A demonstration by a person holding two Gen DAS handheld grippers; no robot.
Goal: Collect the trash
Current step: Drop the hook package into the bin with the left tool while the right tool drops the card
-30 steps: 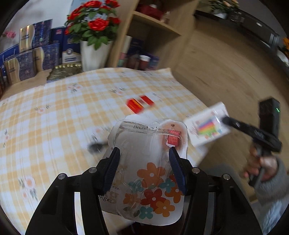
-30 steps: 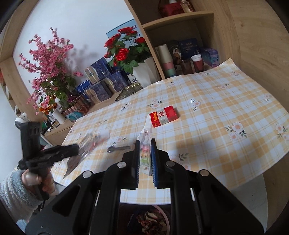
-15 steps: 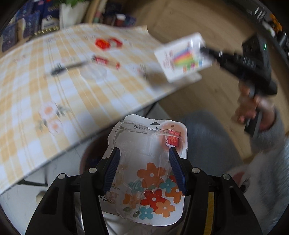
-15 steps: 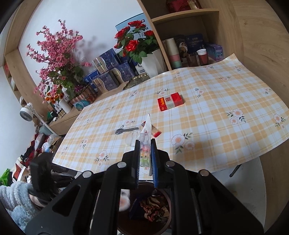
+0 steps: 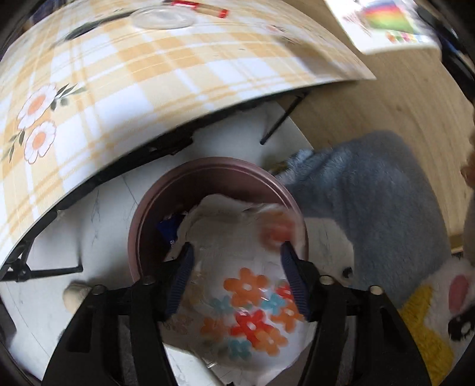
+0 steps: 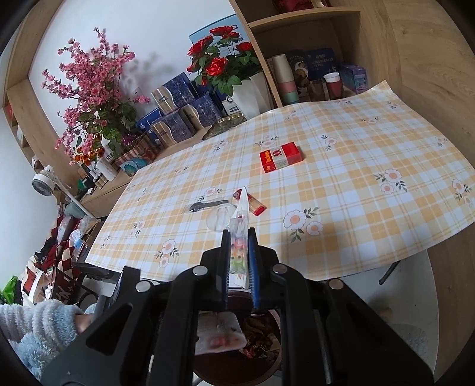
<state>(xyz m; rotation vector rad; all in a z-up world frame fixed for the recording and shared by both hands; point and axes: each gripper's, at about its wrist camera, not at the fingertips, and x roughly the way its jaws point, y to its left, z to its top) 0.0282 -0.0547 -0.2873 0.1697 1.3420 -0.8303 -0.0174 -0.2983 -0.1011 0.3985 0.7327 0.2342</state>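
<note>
The left gripper (image 5: 236, 252) points steeply down over a round maroon waste bin (image 5: 148, 207) standing on the white floor below the table edge. Its jaws have just been opening, and a clear plastic bag printed with orange, red and blue flowers (image 5: 246, 291) lies between them. The picture is blurred, so I cannot tell whether the dark blue pads (image 5: 181, 276) still press on the bag's edges or have let go. The upper end of the bag hangs over the bin's mouth, above crumpled white paper and a dark blue scrap inside.

The right gripper (image 6: 239, 240) has its jaws closed on a thin white packet with a rainbow-coloured print (image 6: 239, 234), held edge-on and upright between the blue pads (image 6: 253, 261). In the left wrist view the same packet (image 5: 383, 23) shows flat at the upper right, above the table corner. Below the right gripper the bin (image 6: 261, 335) holds reddish-brown scraps, with the flowered bag (image 6: 219, 335) just over it.

On the table with the yellow-and-white checked, daisy-printed cloth (image 6: 341, 166) lie a red and white cigarette pack (image 6: 280, 156), a red-capped lighter (image 6: 255, 205), a dark metal spoon (image 6: 207, 205) and a clear round plastic lid (image 6: 219, 218), the last three close together. A pale blue fluffy sleeve (image 6: 32, 326) shows at the lower left.
</note>
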